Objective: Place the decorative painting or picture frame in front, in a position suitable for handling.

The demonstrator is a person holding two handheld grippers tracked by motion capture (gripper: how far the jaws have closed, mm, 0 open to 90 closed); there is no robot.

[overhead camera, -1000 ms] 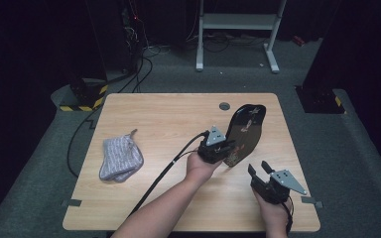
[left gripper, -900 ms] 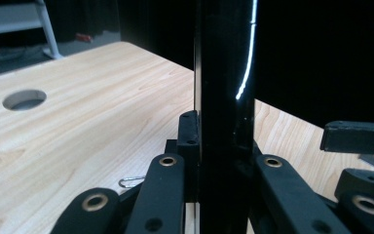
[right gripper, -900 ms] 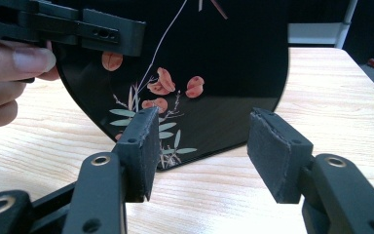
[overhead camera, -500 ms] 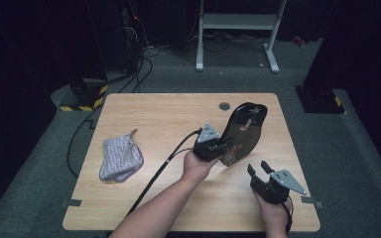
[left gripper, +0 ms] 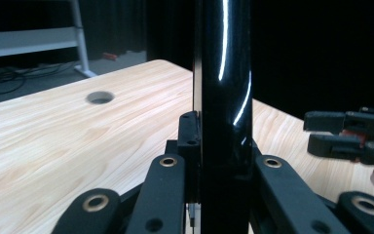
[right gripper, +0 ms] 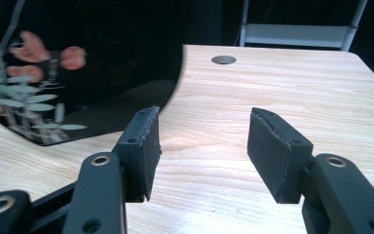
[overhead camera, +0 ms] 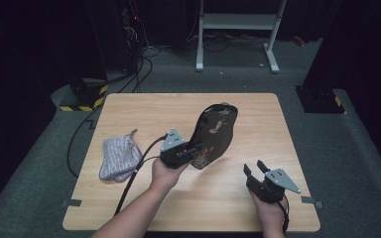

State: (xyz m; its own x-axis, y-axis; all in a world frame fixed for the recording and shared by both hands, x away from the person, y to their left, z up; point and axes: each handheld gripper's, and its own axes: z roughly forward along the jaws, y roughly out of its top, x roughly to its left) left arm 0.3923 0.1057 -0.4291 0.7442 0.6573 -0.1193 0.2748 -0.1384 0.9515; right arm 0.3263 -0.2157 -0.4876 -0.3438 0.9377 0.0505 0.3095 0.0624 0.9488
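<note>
My left gripper point(overhead camera: 191, 151) clamps the black lacquer tray point(overhead camera: 212, 134) by its edge, tilted up off the table point(overhead camera: 258, 114). Right gripper point(overhead camera: 257, 171) waits wide, empty, just right of it. Lift done; placing it remains, I'd guess. Cloth point(overhead camera: 119, 157) untouched, far left.

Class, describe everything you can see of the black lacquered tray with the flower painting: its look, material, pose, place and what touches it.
The black tray is a glossy, elongated piece with rounded corners, seemingly lacquered, painted with reddish blossoms and pale green leaves. It is tilted steeply, standing nearly on edge above the wooden table, right of centre. The left gripper is shut on its near rim, one finger on each face; seen edge-on from there, the rim shines. Whether its lower edge rests on the table I cannot tell. The right gripper stays apart from it.
</note>
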